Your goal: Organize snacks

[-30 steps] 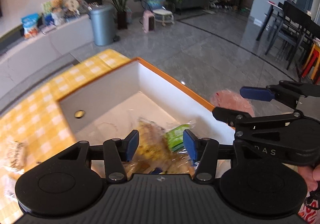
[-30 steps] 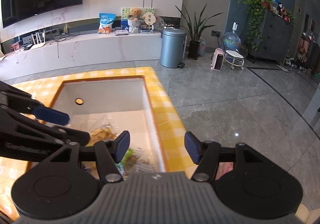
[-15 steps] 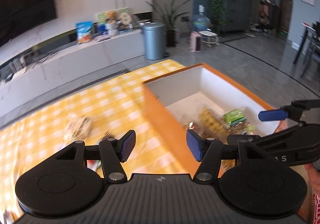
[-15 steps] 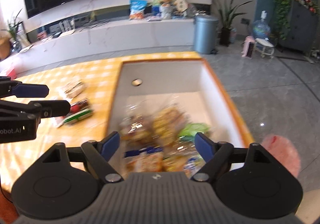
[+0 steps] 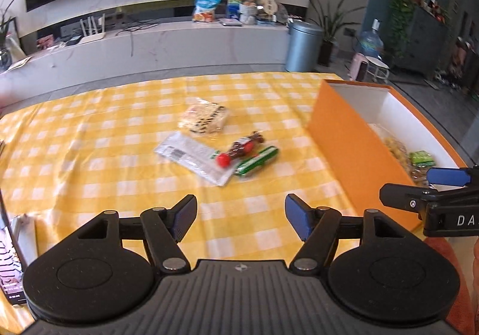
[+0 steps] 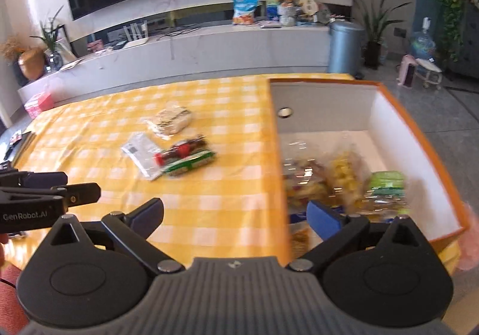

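Grippers: left gripper (image 5: 241, 216) and right gripper (image 6: 235, 215) hover low over the near edge of the table (image 5: 89, 161); both sets of jaws have just been opening, the right wide, the left a good way apart, with nothing between either pair.
Cloth: yellow checked tablecloth (image 6: 209, 200) lies bare just ahead of the fingertips.
Snacks on the table: four loose packs cluster mid-table — a green wrapped bar (image 5: 257, 161), a dark red-tipped pack (image 5: 239, 150) touching it, a flat clear pouch (image 5: 194, 156) beneath them, and a pale cracker pack (image 5: 203, 119) just beyond.
Box: orange box (image 5: 353, 155) with white walls stands at the right side of the table, several packs already inside.
Step in hand, as judged: reaching for the next loose pack.
Advice: take the green bar first, since it lies on top and nearest the box; close across its narrow width so the pouch below is not dragged along.
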Available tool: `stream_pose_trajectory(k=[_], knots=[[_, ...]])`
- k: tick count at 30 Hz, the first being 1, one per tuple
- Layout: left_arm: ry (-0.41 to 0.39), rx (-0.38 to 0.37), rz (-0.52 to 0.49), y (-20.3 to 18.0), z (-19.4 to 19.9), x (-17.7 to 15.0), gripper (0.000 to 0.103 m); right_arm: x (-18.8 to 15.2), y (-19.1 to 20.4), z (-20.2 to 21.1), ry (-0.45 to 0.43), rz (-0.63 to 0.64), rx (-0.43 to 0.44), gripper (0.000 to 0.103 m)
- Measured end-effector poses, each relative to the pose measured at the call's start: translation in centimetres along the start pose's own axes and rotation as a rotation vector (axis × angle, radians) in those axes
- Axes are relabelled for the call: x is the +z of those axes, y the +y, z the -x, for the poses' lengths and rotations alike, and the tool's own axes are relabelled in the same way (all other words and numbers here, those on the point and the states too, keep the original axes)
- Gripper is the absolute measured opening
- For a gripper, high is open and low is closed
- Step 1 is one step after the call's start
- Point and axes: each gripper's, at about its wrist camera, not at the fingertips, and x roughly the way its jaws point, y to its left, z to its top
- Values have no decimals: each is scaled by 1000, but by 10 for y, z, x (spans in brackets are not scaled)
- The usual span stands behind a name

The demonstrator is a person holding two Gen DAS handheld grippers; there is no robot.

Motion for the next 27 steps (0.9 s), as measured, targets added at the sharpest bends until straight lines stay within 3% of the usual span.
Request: stream_pose_trajectory(k=[7,12,17,27], knots=[[-23,-1,67,25,-9,-9,78,-2,29,-22,-38,60,41,98],[19,-11,4,24,-32,-13,65,0,40,-48,10,74,34,75],[32,-22,0,31,-55,-11,59,6,39,-76,55,-6,24,64],[-19,-78,-65,40,-97,13,47,25,37,-123,95,-197,38,56]])
